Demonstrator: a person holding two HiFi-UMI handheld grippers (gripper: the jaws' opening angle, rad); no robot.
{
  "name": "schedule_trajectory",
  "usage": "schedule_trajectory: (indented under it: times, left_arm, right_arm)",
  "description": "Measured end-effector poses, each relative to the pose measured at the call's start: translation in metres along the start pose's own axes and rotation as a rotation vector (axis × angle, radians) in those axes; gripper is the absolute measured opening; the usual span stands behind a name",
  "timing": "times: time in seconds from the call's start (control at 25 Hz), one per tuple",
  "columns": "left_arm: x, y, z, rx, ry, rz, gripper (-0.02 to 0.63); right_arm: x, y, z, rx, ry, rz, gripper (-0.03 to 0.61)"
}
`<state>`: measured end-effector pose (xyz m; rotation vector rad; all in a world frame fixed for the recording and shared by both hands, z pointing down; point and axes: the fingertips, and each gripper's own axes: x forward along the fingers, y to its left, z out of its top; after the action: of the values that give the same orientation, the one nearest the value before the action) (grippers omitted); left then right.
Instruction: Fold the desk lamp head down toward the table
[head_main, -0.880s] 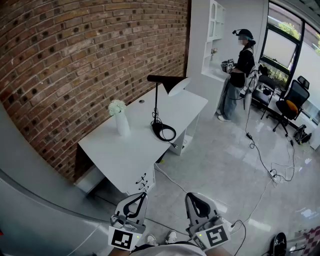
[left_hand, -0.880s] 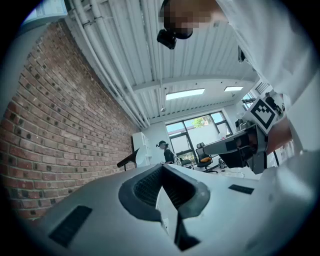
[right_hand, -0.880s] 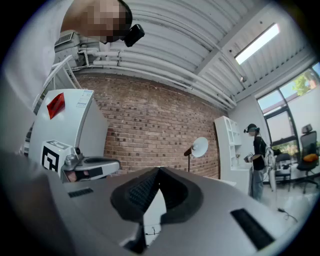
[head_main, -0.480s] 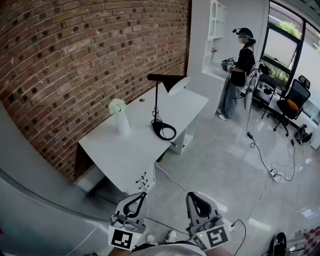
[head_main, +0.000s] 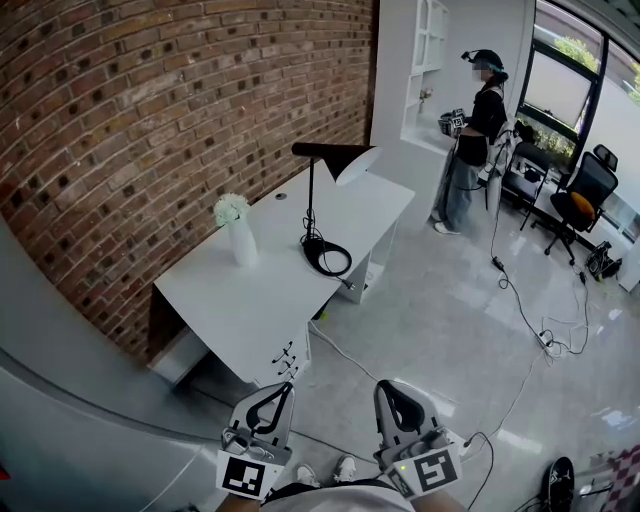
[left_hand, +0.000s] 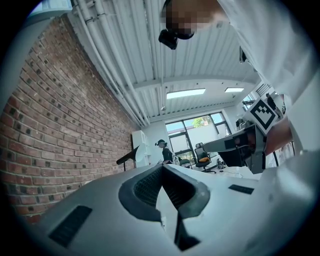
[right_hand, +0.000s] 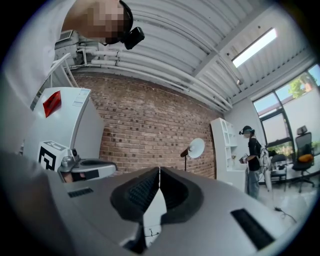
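A black desk lamp (head_main: 315, 200) stands on a white table (head_main: 240, 300) by the brick wall, its arm level and its white-lined head (head_main: 357, 166) raised at the right end. The lamp's round base (head_main: 327, 259) lies among coiled cable. Far from it, at the bottom of the head view, my left gripper (head_main: 283, 388) and right gripper (head_main: 385, 385) are both shut and hold nothing. The left gripper view has the lamp (left_hand: 127, 155) small beyond its touching tips (left_hand: 162, 166). In the right gripper view the lamp head (right_hand: 196, 147) shows above shut tips (right_hand: 159, 170).
A white vase with white flowers (head_main: 237, 232) stands on the table left of the lamp. A person (head_main: 470, 135) stands by white shelves (head_main: 425, 60) at the back. Cables (head_main: 530, 320) trail over the floor and office chairs (head_main: 578, 205) stand at the right.
The view has shifted slightly; both grippers have edged a little to the right at the bottom. The lamp and table stand as before.
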<state>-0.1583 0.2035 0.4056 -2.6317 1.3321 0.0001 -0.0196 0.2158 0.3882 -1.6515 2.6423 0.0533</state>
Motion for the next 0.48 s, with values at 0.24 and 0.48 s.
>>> schedule_trajectory:
  times: [0.24,0.48]
  left_arm:
    - [-0.006,0.012,-0.005,-0.001,-0.011,-0.039,0.008]
    - [-0.010,0.022,-0.018,0.001,-0.021,-0.095,0.008]
  right_arm:
    - [0.004,0.017,-0.001,-0.009,0.014,-0.033,0.018]
    - [0.004,0.034,-0.008,-0.024,0.033,-0.079,0.018]
